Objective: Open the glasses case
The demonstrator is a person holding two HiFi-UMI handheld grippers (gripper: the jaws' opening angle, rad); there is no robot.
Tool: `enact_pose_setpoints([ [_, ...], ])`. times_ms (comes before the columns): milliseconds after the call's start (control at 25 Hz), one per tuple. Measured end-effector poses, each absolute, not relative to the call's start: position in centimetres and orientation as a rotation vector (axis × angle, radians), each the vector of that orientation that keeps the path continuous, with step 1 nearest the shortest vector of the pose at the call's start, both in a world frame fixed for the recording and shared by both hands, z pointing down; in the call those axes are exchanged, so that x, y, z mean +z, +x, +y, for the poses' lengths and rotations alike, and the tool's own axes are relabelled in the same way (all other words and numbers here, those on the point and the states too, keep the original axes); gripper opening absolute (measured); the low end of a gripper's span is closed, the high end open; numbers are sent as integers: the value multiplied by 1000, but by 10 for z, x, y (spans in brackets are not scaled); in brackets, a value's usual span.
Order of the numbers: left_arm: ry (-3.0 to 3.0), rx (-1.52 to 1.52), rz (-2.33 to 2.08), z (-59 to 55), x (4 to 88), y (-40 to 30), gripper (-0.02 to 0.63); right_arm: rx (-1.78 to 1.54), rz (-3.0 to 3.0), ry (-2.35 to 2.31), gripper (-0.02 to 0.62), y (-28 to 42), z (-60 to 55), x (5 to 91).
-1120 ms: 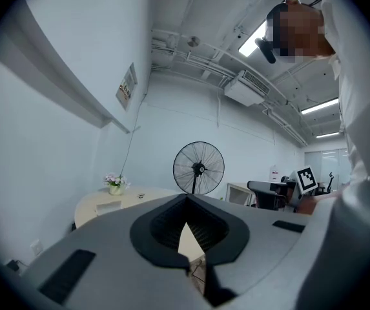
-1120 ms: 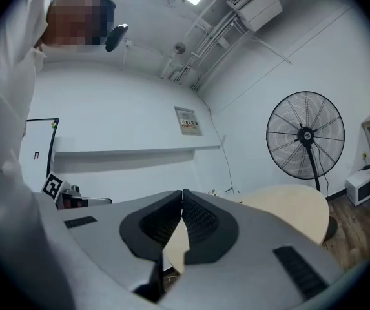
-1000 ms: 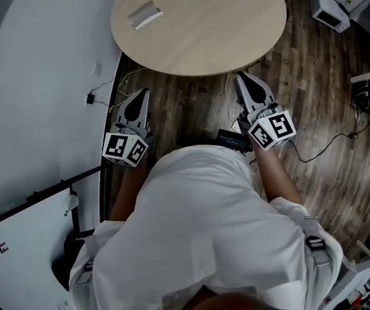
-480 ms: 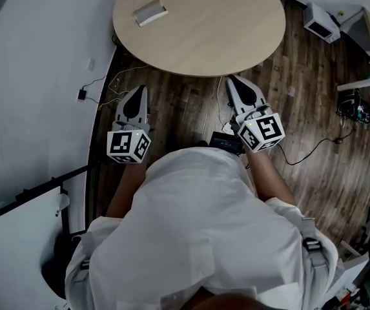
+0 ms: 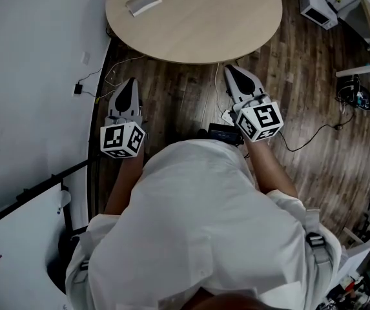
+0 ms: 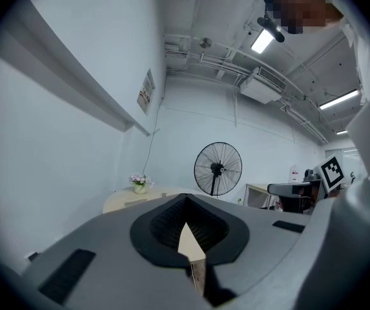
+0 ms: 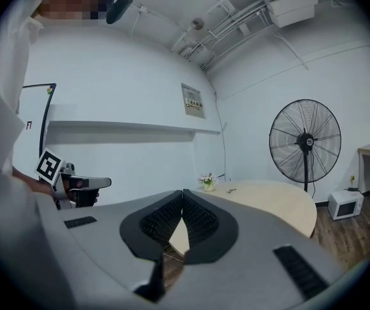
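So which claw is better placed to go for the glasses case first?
Left, probably. The glasses case lies on the table at its far left side, roughly in line ahead of the left claw. The right claw would have to cross over. Both are shut and empty.

Grey glasses case (image 5: 143,1), flat on round table (image 5: 217,18), far left
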State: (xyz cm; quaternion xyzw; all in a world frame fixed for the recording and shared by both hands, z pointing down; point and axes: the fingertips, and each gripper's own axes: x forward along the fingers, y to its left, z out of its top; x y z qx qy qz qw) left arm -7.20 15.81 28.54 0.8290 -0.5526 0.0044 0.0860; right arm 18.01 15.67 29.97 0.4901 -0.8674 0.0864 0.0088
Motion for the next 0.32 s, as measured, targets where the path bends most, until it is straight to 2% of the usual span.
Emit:
enact_pose_setpoints([
  [320, 2486, 33, -1622, 155, 284, -52, 12, 278, -2714, 1516, 25, 196, 155, 303],
])
